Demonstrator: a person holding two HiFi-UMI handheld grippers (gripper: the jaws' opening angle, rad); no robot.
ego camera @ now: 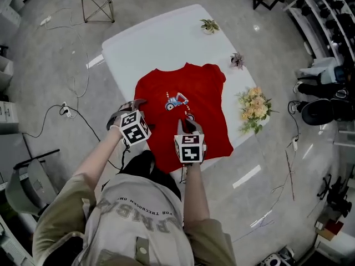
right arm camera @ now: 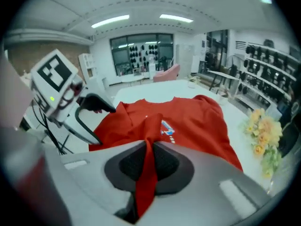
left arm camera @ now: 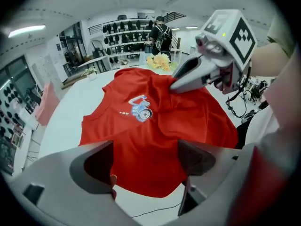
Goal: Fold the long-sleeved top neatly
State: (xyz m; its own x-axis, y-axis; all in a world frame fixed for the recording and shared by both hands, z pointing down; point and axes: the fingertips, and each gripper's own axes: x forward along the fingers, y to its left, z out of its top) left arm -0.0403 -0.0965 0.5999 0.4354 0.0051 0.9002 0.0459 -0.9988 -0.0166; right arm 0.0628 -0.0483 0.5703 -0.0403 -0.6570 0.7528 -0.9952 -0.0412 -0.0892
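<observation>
Head view: a person stands at the near edge of a white table with the left gripper and the right gripper both low over a red top.
Left gripper: sits lower left of centre, at the near left edge of the cloth. Its jaws are spread wide and pinch nothing. The left gripper view shows the hem lying beneath the gap, with neither pad touching it. It is probably lined up there to take the hem on this side.
Top: lies in the middle of the frame, flat on the near half of the table, collar at the far end and hem close to the near edge. A tractor print faces up. No sleeve lies out to either side in any view.
Right gripper: sits just right of centre, near the hem. Its jaws are pressed together on a raised ridge of red cloth, which runs up between the pads in the right gripper view. A pinch this low would let the lower part be lifted and carried toward the collar.
Right edge of table: a green plant, a purple plant and a yellow bouquet stand in a row. The bouquet is just beside the cloth but off it.
Count: one table, one top, one print, two grippers, three plants.
</observation>
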